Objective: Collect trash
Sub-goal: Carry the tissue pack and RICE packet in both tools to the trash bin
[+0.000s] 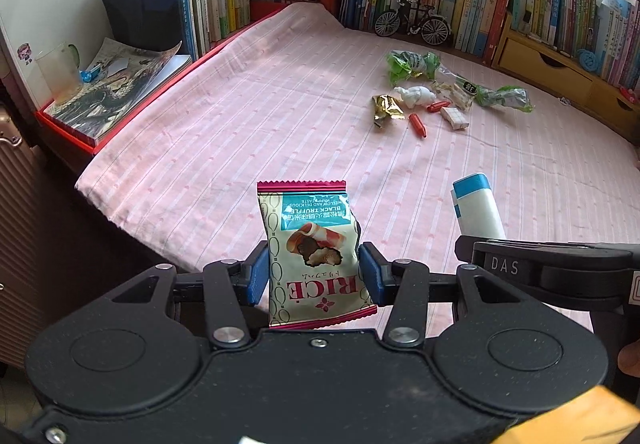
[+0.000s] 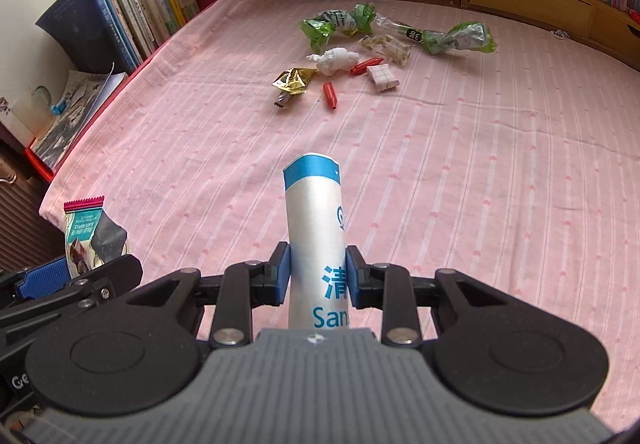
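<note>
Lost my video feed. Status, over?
Left gripper shut on rice snack packet. Right gripper shut on white-blue pack. Wrapper pile ahead, nothing blocking.

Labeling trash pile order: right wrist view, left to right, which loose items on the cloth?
Crumpled gold foil wrapper → red capsule-shaped piece → small white gridded block → clear wrapper with crumpled green end.

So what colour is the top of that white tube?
Blue band on the tube, clearest in the right wrist view.

I see a glossy plastic rice-snack packet [image 1: 312, 256], a smooth white-and-blue paper tube [image 2: 316, 232], and a matt pink striped cloth [image 2: 440, 171].
</note>
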The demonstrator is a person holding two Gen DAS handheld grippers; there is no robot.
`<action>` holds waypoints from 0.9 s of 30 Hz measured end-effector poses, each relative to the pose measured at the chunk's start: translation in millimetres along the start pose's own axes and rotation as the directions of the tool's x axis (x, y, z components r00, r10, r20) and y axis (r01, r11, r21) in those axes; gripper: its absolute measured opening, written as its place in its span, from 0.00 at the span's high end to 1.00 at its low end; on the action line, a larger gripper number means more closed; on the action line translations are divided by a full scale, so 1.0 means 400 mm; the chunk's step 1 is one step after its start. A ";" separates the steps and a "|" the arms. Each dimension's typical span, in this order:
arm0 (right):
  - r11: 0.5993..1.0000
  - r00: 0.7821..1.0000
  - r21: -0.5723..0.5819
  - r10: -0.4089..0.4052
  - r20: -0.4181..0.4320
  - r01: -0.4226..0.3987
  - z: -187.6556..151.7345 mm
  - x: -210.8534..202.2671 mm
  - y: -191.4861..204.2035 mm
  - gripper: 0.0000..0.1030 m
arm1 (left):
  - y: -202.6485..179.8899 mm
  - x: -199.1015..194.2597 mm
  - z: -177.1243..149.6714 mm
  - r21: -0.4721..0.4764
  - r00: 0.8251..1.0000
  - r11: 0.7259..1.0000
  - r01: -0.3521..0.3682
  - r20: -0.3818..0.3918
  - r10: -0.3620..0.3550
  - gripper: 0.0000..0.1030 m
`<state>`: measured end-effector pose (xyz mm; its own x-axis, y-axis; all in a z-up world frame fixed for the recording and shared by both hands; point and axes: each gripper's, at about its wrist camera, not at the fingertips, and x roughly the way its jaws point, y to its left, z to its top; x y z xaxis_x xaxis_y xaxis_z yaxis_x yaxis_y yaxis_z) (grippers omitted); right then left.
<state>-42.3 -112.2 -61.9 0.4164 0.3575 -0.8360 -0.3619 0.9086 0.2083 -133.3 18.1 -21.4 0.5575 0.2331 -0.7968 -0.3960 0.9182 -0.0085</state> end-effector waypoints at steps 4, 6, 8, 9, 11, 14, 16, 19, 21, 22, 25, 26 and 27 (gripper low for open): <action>1.000 1.000 -0.022 0.009 -0.017 -0.009 -0.059 -0.007 0.047 0.67 | 0.048 -0.013 -0.058 -0.008 1.000 1.000 -0.006 -0.021 0.006 0.56; 1.000 1.000 -0.028 0.012 -0.028 -0.012 -0.088 -0.006 0.070 0.67 | 0.072 -0.017 -0.086 -0.012 0.999 1.000 -0.009 -0.034 0.009 0.56; 0.999 0.999 -0.032 0.014 -0.036 -0.016 -0.119 -0.006 0.093 0.67 | 0.095 -0.019 -0.115 -0.015 0.999 1.000 -0.012 -0.048 0.011 0.56; 0.999 0.999 -0.036 0.017 -0.040 -0.018 -0.133 -0.006 0.103 0.67 | 0.110 -0.020 -0.134 -0.016 0.998 1.000 -0.013 -0.056 0.012 0.56; 0.999 0.999 -0.047 0.020 -0.049 -0.022 -0.161 -0.006 0.124 0.67 | 0.131 -0.019 -0.162 -0.022 0.997 1.000 -0.015 -0.072 0.013 0.56; 0.997 0.998 -0.065 0.023 -0.063 -0.028 -0.203 -0.006 0.155 0.67 | 0.164 -0.018 -0.204 -0.040 0.995 0.999 -0.006 -0.099 0.002 0.56; 0.997 0.997 -0.074 0.026 -0.073 -0.031 -0.230 -0.002 0.173 0.67 | 0.183 -0.013 -0.226 -0.050 0.993 0.999 0.001 -0.114 -0.007 0.56; 0.996 0.995 -0.079 0.027 -0.092 -0.034 -0.267 0.007 0.193 0.67 | 0.208 -0.003 -0.258 -0.070 0.990 0.997 0.019 -0.136 -0.028 0.56; 0.996 0.994 -0.083 0.026 -0.103 -0.034 -0.289 0.012 0.204 0.67 | 0.221 0.007 -0.277 -0.081 0.987 0.996 0.029 -0.153 -0.041 0.56; 0.996 0.994 -0.088 0.025 -0.108 -0.034 -0.298 0.014 0.208 0.67 | 0.226 0.011 -0.285 -0.086 0.986 0.996 0.033 -0.159 -0.046 0.56; 0.995 0.991 -0.084 0.039 -0.127 -0.050 -0.321 0.023 0.214 0.67 | 0.241 0.026 -0.304 -0.097 0.982 0.994 0.044 -0.180 -0.061 0.56; 0.996 0.990 -0.078 0.040 -0.134 -0.051 -0.327 0.028 0.214 0.67 | 0.245 0.031 -0.309 -0.099 0.981 0.994 0.046 -0.185 -0.063 0.56; 0.996 0.989 -0.074 0.040 -0.142 -0.050 -0.334 0.035 0.214 0.66 | 0.249 0.037 -0.314 -0.102 0.979 0.994 0.048 -0.191 -0.067 0.56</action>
<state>-179.0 -58.1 -123.6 0.2791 0.3588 -0.8907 -0.4430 0.8711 0.2121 -256.2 72.8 -109.9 0.4332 0.1058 -0.8951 -0.4409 0.8910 -0.1081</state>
